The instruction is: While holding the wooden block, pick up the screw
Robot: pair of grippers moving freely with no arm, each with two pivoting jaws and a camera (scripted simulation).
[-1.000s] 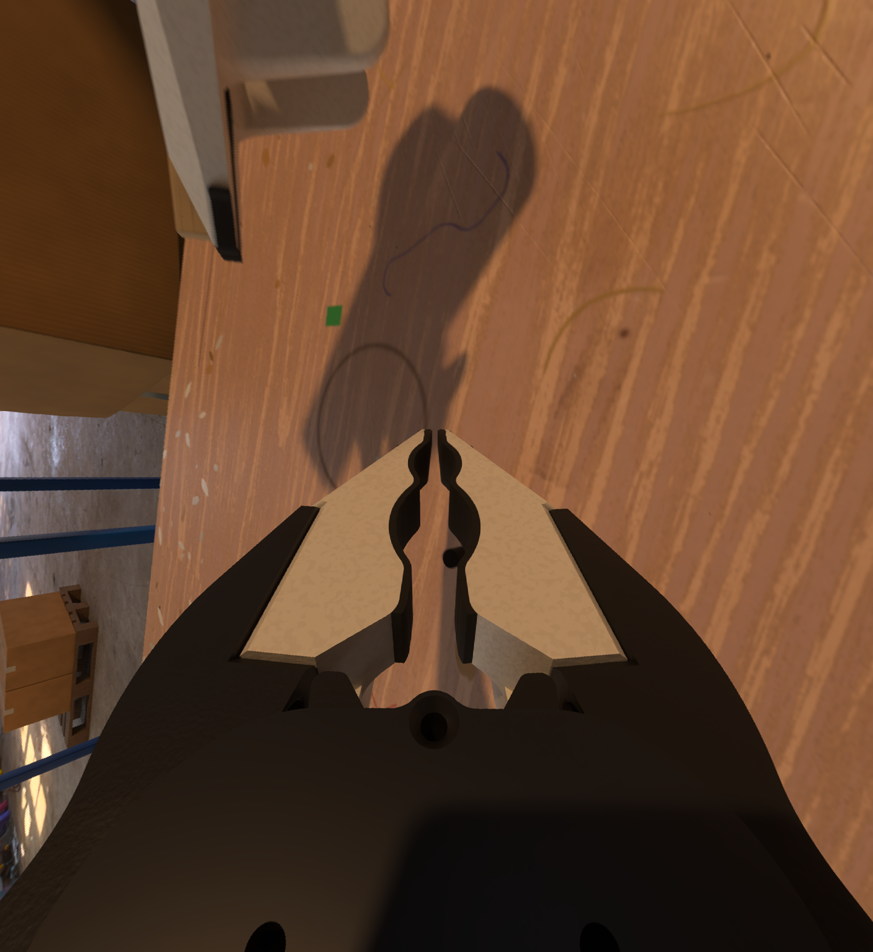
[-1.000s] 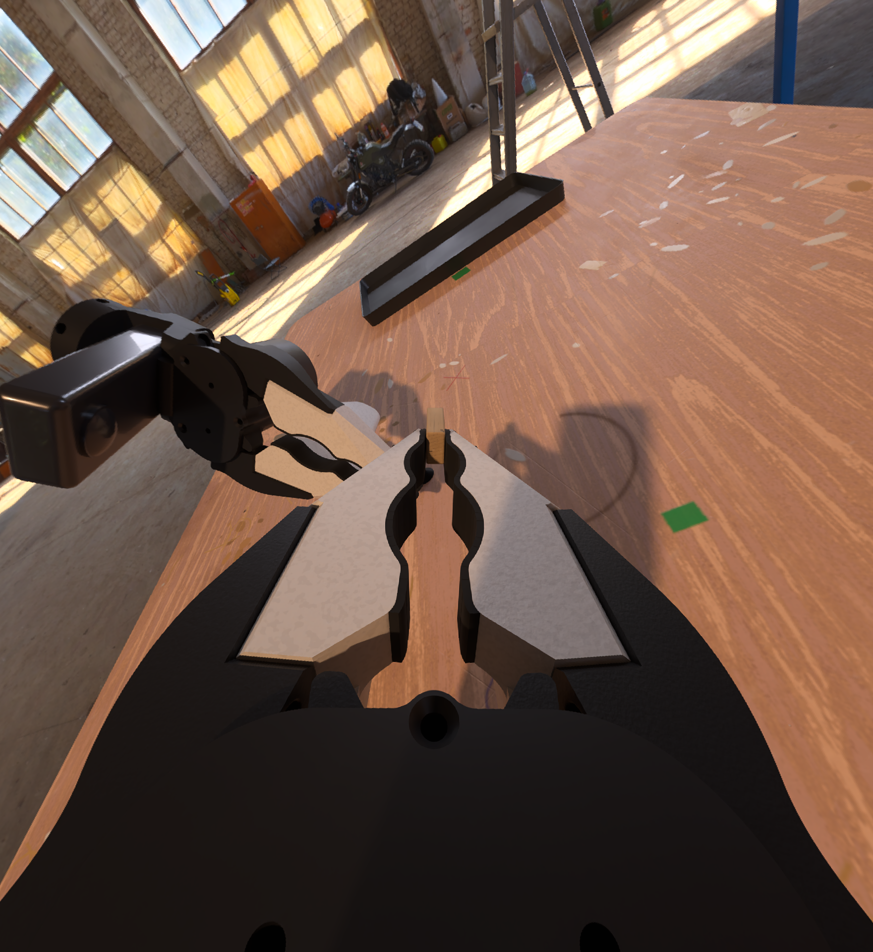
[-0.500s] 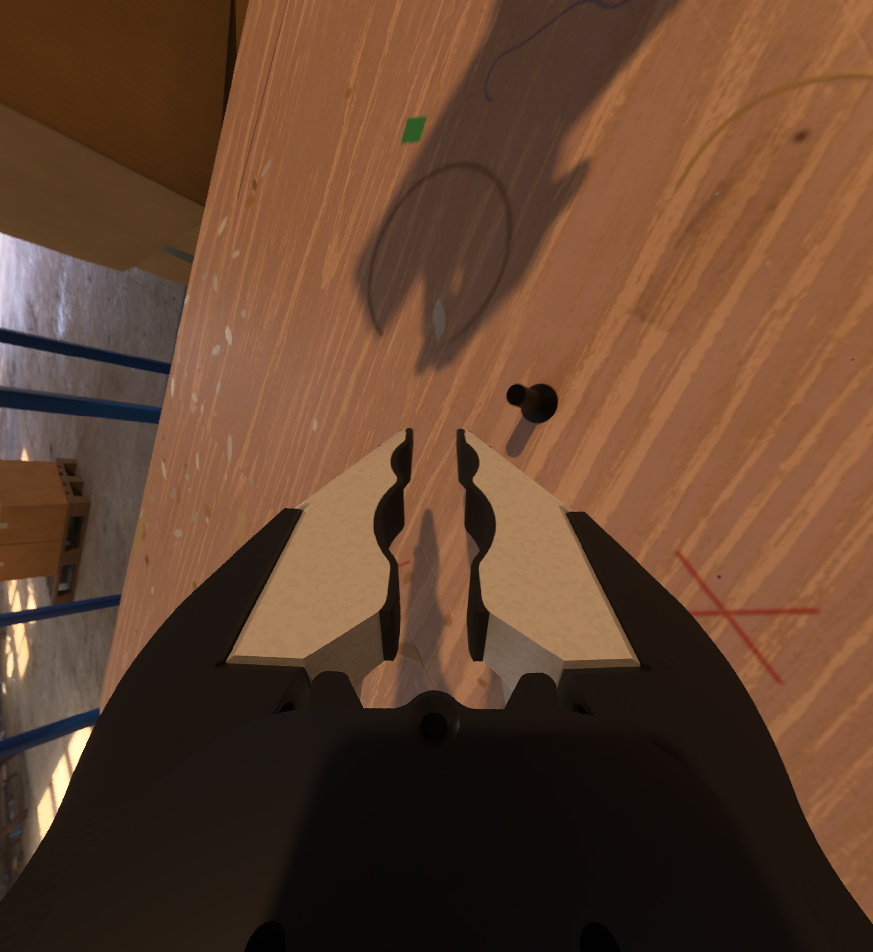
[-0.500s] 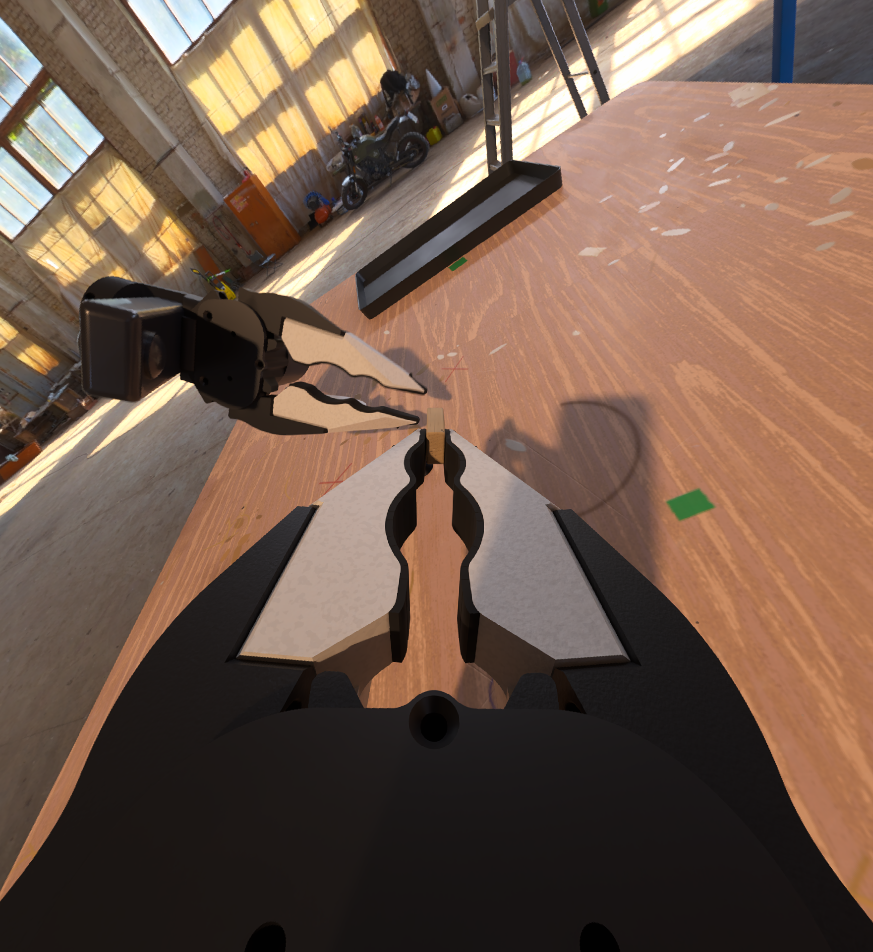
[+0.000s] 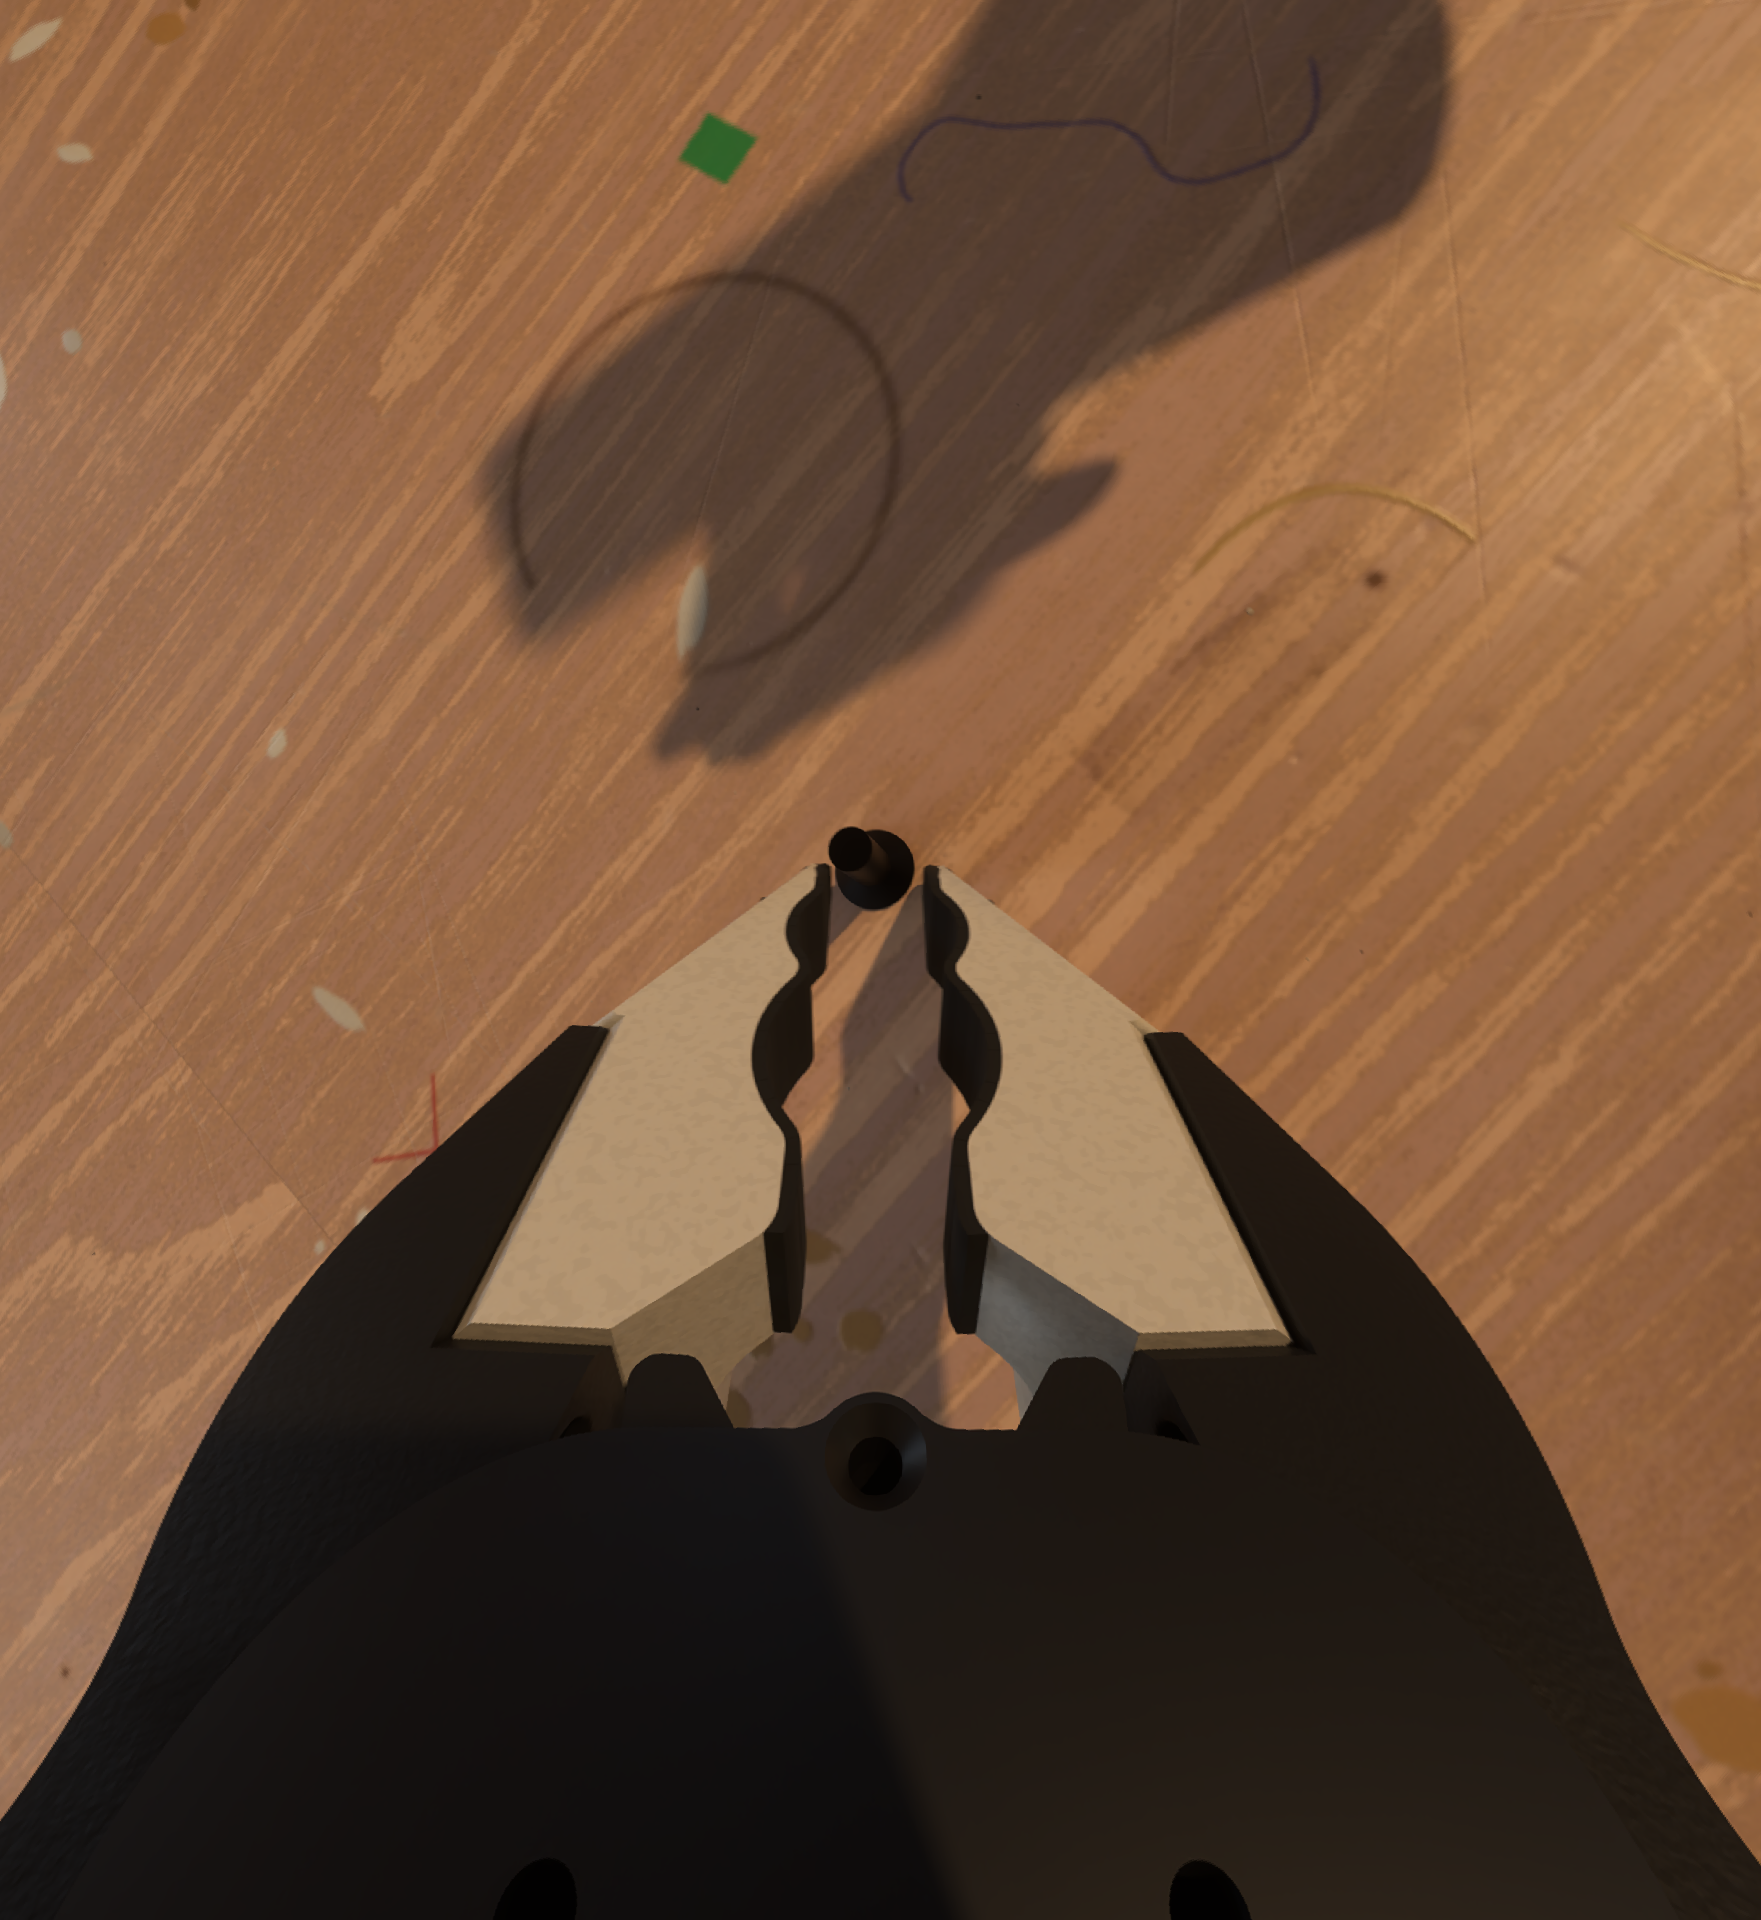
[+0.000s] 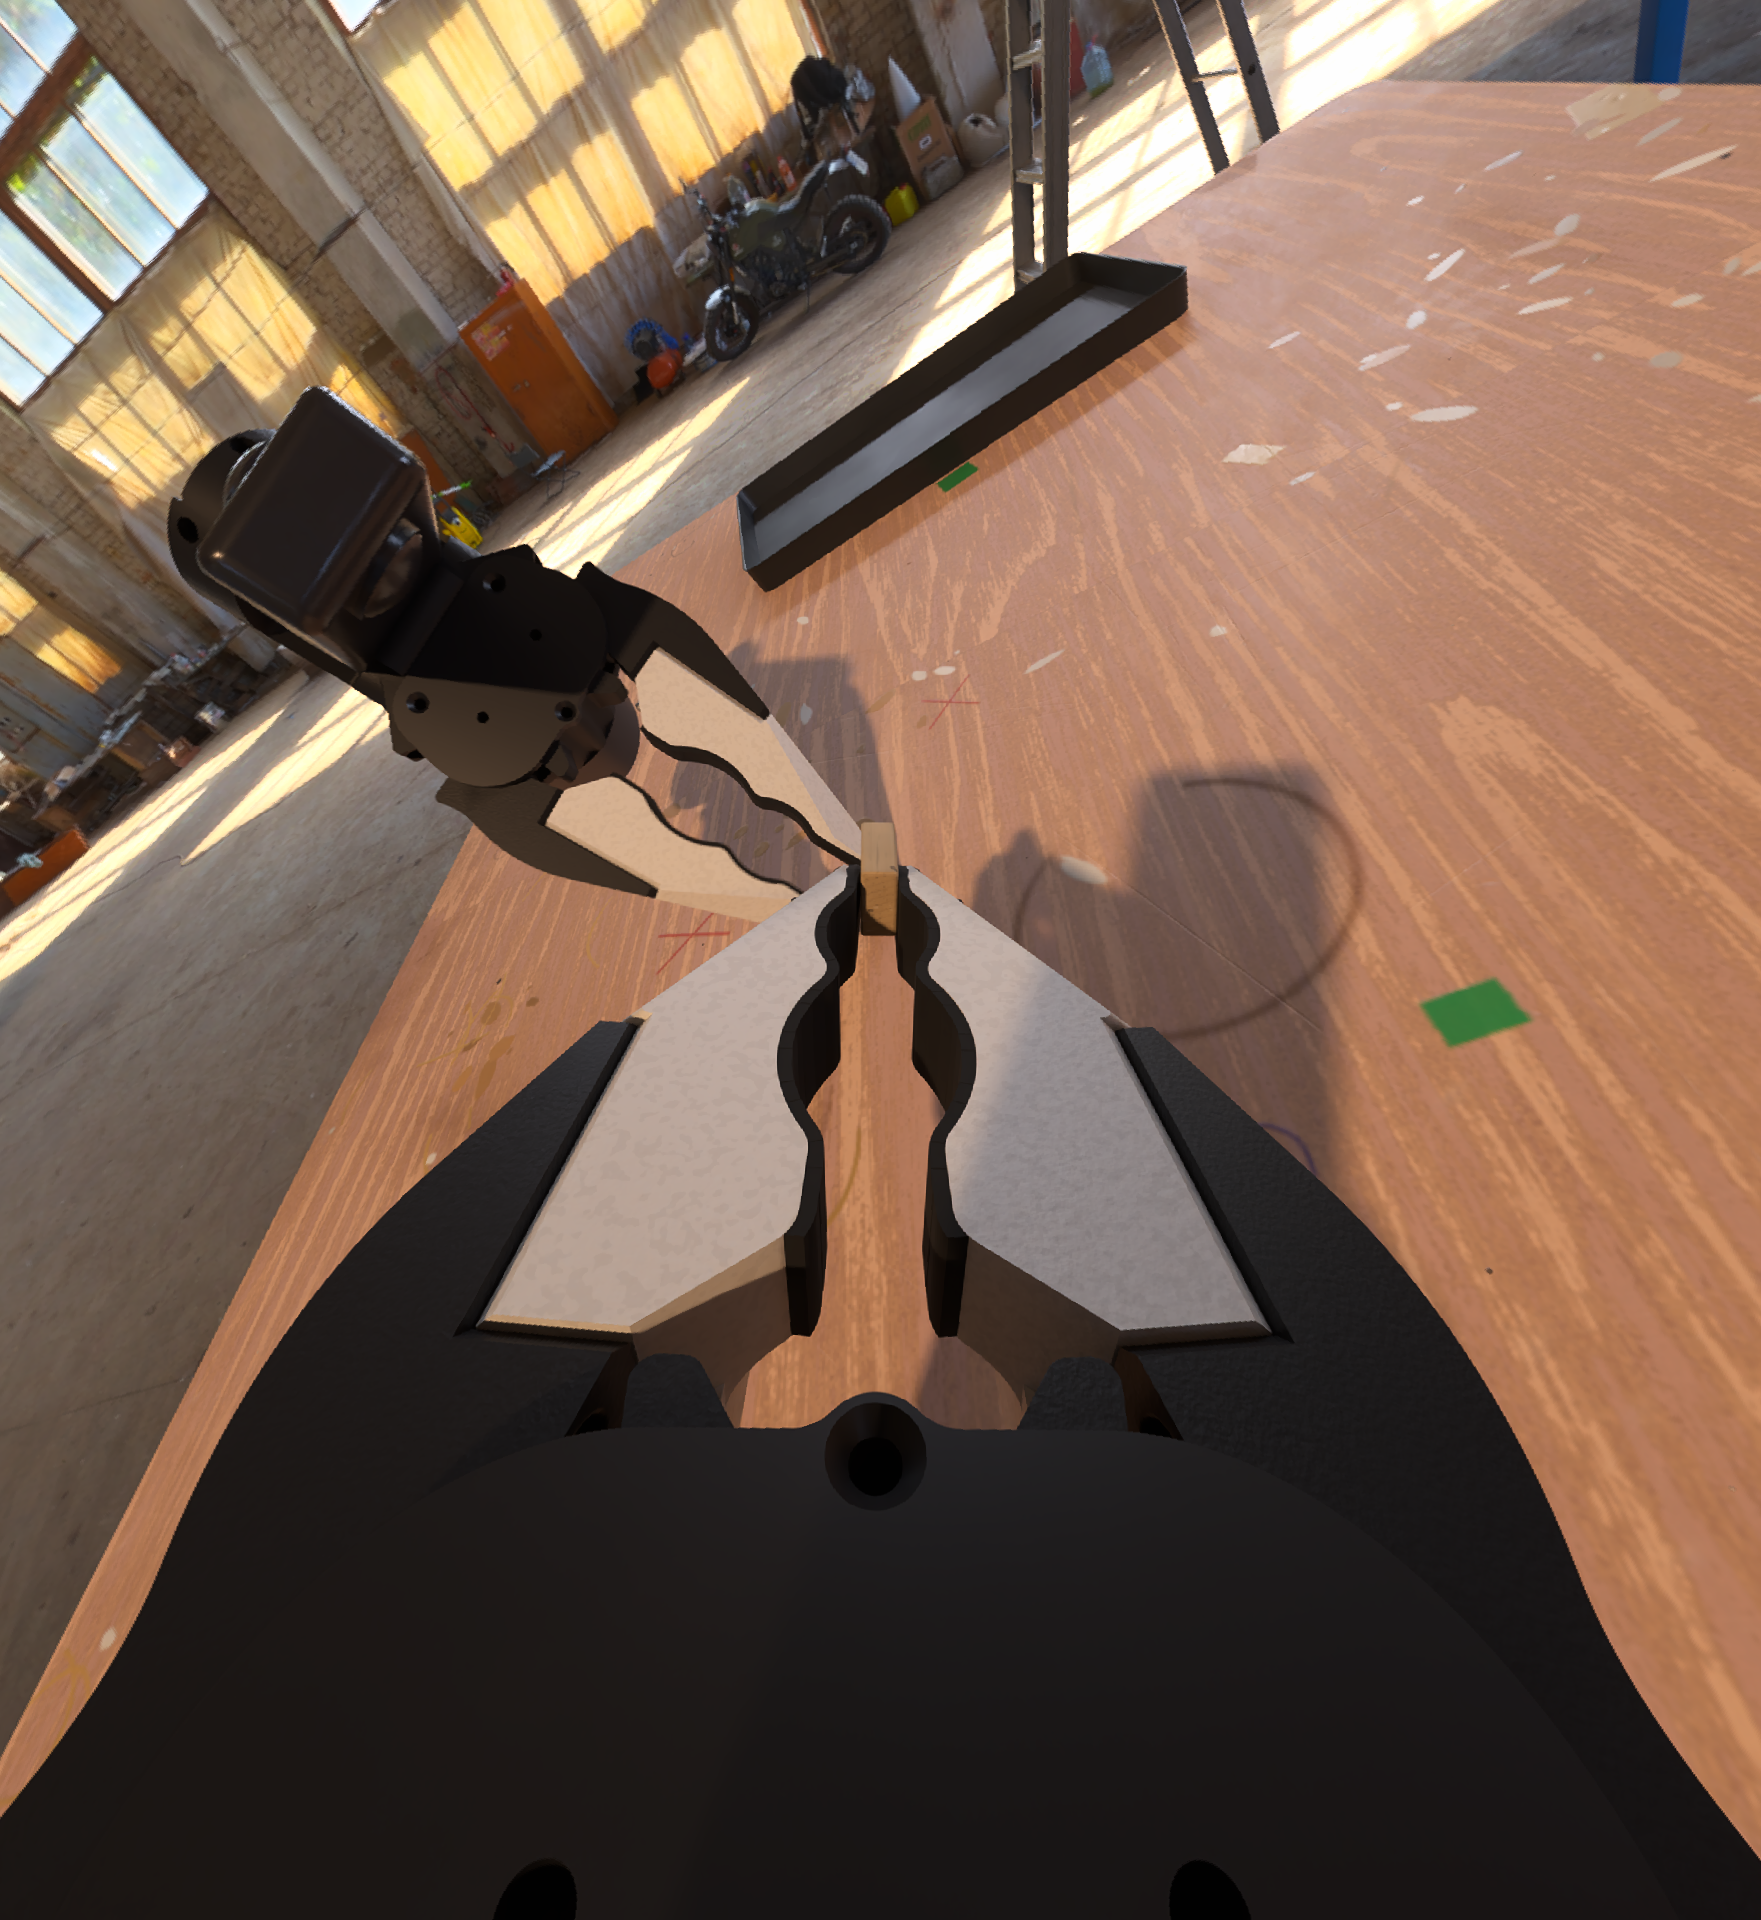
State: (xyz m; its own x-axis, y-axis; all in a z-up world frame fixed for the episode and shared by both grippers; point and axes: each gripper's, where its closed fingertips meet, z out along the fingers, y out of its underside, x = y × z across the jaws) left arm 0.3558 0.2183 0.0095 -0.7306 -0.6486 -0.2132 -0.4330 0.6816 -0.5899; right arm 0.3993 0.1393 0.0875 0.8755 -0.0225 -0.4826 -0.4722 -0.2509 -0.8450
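Observation:
A small black screw (image 5: 868,871) stands on its head on the wooden table (image 5: 1375,935). My left gripper (image 5: 876,881) is open and points down at the table, with the screw right between its two fingertips. My right gripper (image 6: 878,883) is shut on a small pale wooden block (image 6: 878,896), held at its tips just above the table. In the right wrist view the left gripper (image 6: 822,869) comes in from the left, its tips close beside the block. The screw is hidden in that view.
A long black tray (image 6: 959,416) lies at the far left table edge. A green square marker (image 5: 716,148) (image 6: 1473,1010) and a dark ring mark (image 5: 710,468) lie on the table. The table edge (image 6: 419,935) drops to the floor on the left.
My left gripper opened, tilted down over the table and moved until the screw sat between its tips. My right gripper kept still with the block.

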